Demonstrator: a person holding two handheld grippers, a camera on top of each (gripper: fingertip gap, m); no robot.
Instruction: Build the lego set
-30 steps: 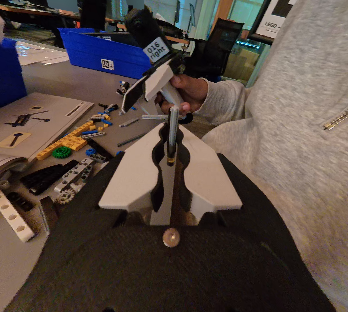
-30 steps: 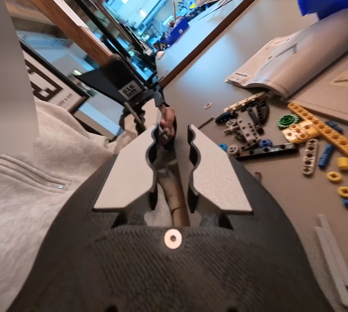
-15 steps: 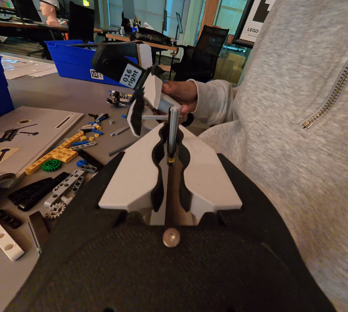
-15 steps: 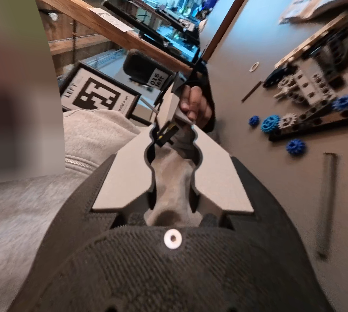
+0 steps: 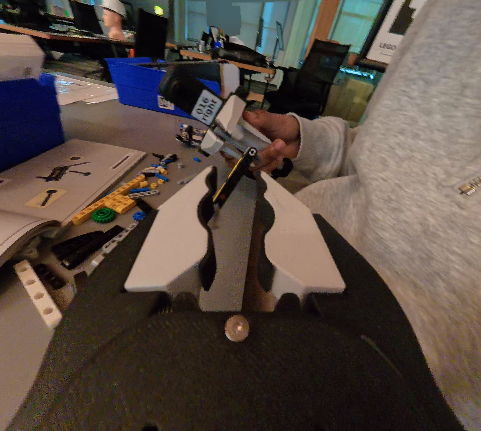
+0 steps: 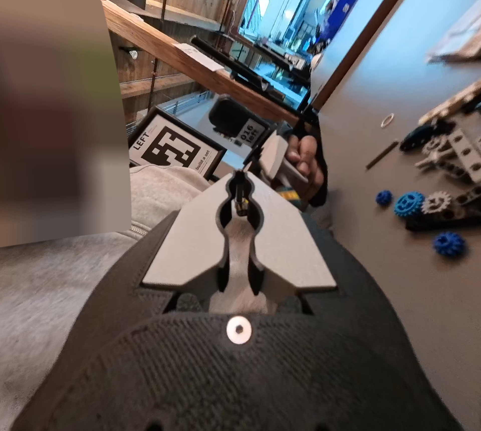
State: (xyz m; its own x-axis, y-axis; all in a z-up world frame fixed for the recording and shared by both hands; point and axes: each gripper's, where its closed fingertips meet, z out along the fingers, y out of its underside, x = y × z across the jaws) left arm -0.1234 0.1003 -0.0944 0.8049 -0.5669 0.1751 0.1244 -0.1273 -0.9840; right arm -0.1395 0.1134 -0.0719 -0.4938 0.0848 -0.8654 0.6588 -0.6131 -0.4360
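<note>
A black beam with a yellow edge, on a grey axle (image 5: 231, 182), hangs slanted in the gap of my left gripper (image 5: 235, 171). The left gripper is open, and the axle's lower tip sits close to its left pad. My right gripper (image 6: 239, 175) is shut on this beam piece (image 6: 239, 192), with the piece lying between its fingertips and first notch. In the left wrist view the beam's upper end meets the right gripper, which a hand (image 5: 273, 137) holds just beyond my left fingers. Both grippers are above the person's lap at the table's edge.
On the grey table (image 5: 109, 122) lie an open instruction booklet (image 5: 65, 179), yellow beams (image 5: 114, 202), a green gear (image 5: 103, 215), black parts (image 5: 83, 244) and a white beam (image 5: 36, 291). Blue gears (image 6: 407, 204) lie to the right. Blue bins (image 5: 145, 88) stand behind. A grey sweatshirt (image 5: 416, 184) fills the right. Left and right tips are no more than a few centimetres apart. Left tips and right tips are each some 15 cm from the green gear (image 5: 103, 215).
My left gripper was shut on the axle piece and has opened. My right gripper came in, turned and shut on the piece, which now tilts.
</note>
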